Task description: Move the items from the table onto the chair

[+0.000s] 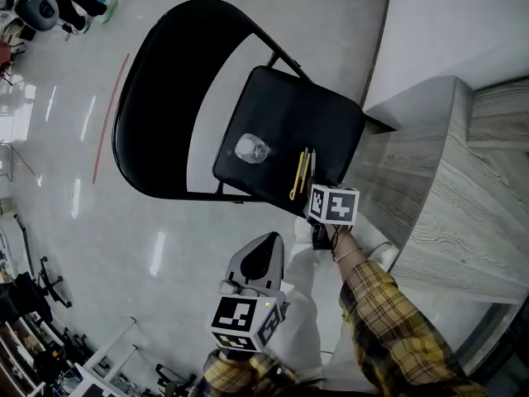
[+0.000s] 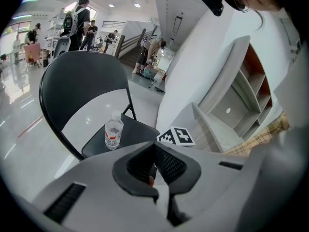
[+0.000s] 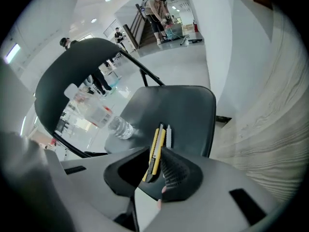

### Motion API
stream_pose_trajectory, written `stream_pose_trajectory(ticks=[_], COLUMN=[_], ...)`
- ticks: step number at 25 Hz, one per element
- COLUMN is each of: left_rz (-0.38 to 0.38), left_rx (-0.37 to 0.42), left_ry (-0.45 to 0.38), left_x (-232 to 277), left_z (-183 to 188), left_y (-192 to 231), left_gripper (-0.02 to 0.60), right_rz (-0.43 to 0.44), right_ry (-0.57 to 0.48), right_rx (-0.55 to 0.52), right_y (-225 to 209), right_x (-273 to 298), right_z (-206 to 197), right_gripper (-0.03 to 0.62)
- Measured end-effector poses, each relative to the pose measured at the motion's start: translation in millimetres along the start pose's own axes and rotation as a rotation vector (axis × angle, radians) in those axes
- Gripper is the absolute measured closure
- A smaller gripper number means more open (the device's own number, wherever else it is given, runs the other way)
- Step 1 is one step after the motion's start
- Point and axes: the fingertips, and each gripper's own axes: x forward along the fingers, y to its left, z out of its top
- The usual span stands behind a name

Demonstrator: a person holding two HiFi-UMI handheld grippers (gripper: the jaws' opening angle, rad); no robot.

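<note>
Right gripper (image 3: 154, 164) fingers pinch the near end of the yellow utility knife (image 3: 155, 151). The gap looks no wider than the knife body, so I read it as gripped, not let go. The knife runs straight ahead of the fingers and lies flat on the chair seat (image 1: 331, 122). A thin grey pen-like item (image 3: 168, 135) lies parallel just to the fingers' right of it, maybe touching, can't tell. Water bottle (image 3: 120, 127) stands ahead-left of the fingers, well apart. Left gripper (image 2: 153, 167) fingers are pressed together on nothing, short of the seat. Risks, my judgement: the held end sits close to the seat's front edge, so opening while pulling back could drag the knife toward the fingers and off that edge. A sideways twist on release would shove the pen-like item, which could roll. Lifting instead of letting go would undo the placement. The bottle is upright and looks light, so a wide swing ahead-left could tip it, but it's far enough off that this is minor. Wood-grain table (image 1: 446, 180) lies right of the fingers, and whatever remains on it isn't in view.
</note>
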Motion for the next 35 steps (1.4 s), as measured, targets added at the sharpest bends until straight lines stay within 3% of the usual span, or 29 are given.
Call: stream_pose_trajectory(ticks=[5, 9, 16, 20, 23, 27, 31, 35], left_rz=[-0.035, -0.054, -0.051, -0.07, -0.114, -0.173, -0.289, -0.384], left_rx=[-0.014, 0.015, 0.132, 0.22, 0.284, 0.302, 0.361, 0.444], left_ry=[-0.102, -0.144, -0.245, -0.325, -0.364, -0.344, -0.314, -0.289], left_x=[8.1, -21.5, -74.1, -97.8, -108.4, -106.6, -90.8, -79.2], left_z=[43.4, 81.3, 148.8, 189.8, 209.7, 190.1, 167.2, 138.4], left_y=[-25.0, -50.4, -102.3, -157.2, -204.4, -285.3, -379.3, -475.5], left_gripper=[0.578, 0.578, 0.578, 0.578, 0.578, 0.578, 0.578, 0.578], right_rz=[0.063, 0.137, 0.424, 0.571, 0.626, 0.64, 0.575, 0.449], right_ry=[-0.084, -0.152, -0.256, -0.34, -0.443, -0.536, -0.677, -0.814], right_rx=[-0.085, -0.098, -0.153, -0.104, -0.072, -0.09, -0.128, -0.154], right_y=[27.7, 63.9, 136.6, 142.2, 123.7, 69.3, -5.9, -97.1], right_x=[-66.8, -144.7, -291.7, -374.7, -431.9, -512.3, -591.3, -665.0], right_z=[55.7, 86.7, 110.3, 111.3, 113.8, 99.8, 97.3, 82.7], right_gripper=[0.526, 0.527, 0.53, 0.544, 0.566, 0.576, 0.576, 0.576])
